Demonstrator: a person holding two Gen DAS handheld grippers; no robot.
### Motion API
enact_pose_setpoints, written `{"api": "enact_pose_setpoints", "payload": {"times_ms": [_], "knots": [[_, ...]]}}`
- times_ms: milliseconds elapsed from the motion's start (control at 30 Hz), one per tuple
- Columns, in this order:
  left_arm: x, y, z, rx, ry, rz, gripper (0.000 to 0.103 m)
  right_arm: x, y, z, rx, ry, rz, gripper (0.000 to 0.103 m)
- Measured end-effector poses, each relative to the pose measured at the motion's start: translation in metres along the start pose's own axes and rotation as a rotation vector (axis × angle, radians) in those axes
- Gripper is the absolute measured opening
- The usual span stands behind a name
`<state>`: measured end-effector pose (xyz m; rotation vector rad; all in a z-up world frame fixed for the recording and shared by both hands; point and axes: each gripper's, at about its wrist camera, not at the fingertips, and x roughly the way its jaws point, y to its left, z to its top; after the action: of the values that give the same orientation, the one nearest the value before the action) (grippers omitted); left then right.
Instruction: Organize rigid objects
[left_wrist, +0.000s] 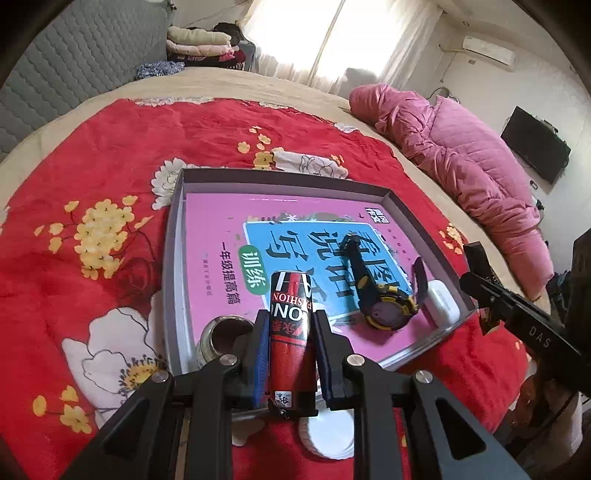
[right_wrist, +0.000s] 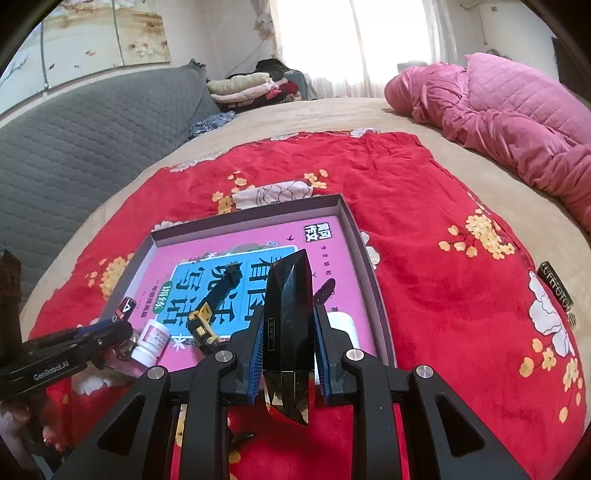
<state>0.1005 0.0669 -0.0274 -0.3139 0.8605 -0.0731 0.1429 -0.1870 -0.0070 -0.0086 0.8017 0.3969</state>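
Note:
My left gripper (left_wrist: 291, 317) is shut on a red and black can (left_wrist: 290, 332), held tilted over the near left corner of a grey tray (left_wrist: 280, 177). A pink book (left_wrist: 221, 221) lines the tray. On the book lie a black and yellow watch (left_wrist: 384, 295) and a white case (left_wrist: 443, 302). My right gripper (right_wrist: 286, 321) is shut on a black faceted box (right_wrist: 288, 317), held above the tray's (right_wrist: 251, 212) near edge. The watch (right_wrist: 207, 321) and a small white bottle (right_wrist: 151, 341) show to its left.
The tray rests on a red flowered cloth (left_wrist: 92, 166) spread over a tan bed. A small open jar (left_wrist: 221, 336) stands in the tray's near corner. A pink quilted jacket (right_wrist: 517, 122) lies at the far right, and folded clothes (right_wrist: 251, 86) are stacked at the back.

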Motion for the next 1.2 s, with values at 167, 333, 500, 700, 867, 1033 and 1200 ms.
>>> {"api": "enact_pose_setpoints", "payload": {"times_ms": [167,333,500,700,867,1033,1200], "knots": [[0.001,-0.003,0.000,0.029,-0.003,0.020,0.023,0.009,0.002,0.002,-0.024,0.008,-0.012,0.024],[0.005,-0.005,-0.002,0.036,0.015,0.022,0.023,0.021,0.004,0.003,-0.025,0.043,-0.001,0.024],[0.006,-0.006,-0.002,0.042,0.013,0.020,0.023,0.032,0.008,0.002,-0.040,0.070,0.011,0.024],[0.006,-0.007,-0.002,0.041,0.015,0.018,0.023,0.042,0.011,-0.001,-0.046,0.091,0.021,0.024],[0.007,-0.006,-0.002,0.034,0.016,0.013,0.023,0.048,0.014,-0.002,-0.043,0.098,0.033,0.024],[0.007,-0.005,-0.002,0.039,0.015,0.017,0.023,0.051,0.016,-0.001,-0.044,0.096,0.031,0.024],[0.007,-0.006,-0.002,0.040,0.014,0.018,0.023,0.051,0.015,0.000,-0.036,0.097,0.035,0.024]]}}
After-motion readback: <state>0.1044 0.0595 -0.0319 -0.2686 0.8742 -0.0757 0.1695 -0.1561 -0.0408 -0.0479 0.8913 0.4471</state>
